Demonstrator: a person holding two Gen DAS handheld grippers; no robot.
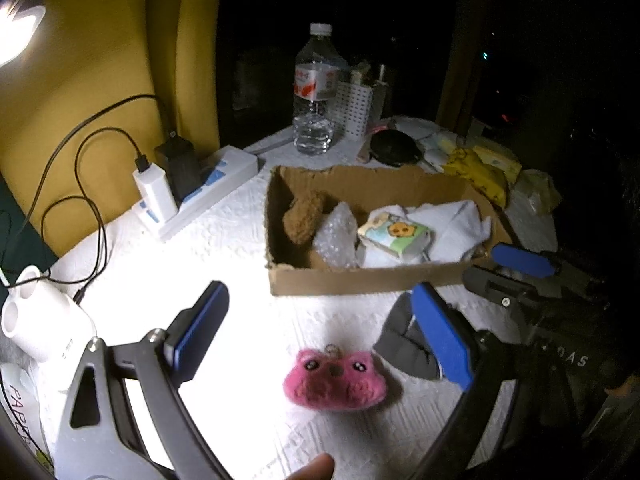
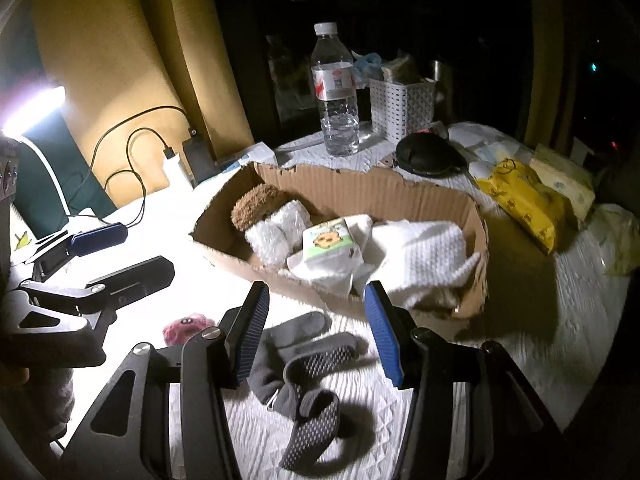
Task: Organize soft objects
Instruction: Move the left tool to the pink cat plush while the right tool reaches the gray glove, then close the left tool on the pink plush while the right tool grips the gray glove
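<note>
A pink plush toy [image 1: 335, 380] lies on the white cloth between my left gripper's [image 1: 320, 332] open fingers, untouched; it also peeks out in the right wrist view [image 2: 186, 326]. Grey grip socks [image 2: 304, 372] lie under my open, empty right gripper [image 2: 316, 328]; they also show in the left wrist view [image 1: 404, 340]. The cardboard box [image 1: 360, 278] [image 2: 400, 196] holds a brown plush [image 2: 254, 204], bubble wrap [image 2: 276, 236], a tissue pack [image 2: 330, 242] and white cloth [image 2: 424, 248]. The right gripper [image 1: 516, 276] shows at the box's right corner.
A water bottle [image 2: 336, 92], a white basket [image 2: 402, 106], a black pouch [image 2: 428, 156] and yellow packs [image 2: 528, 200] stand behind the box. A power strip [image 1: 200, 196] with chargers and cables lies left, with a white holder [image 1: 36, 320]. A lamp [image 2: 36, 110] glares.
</note>
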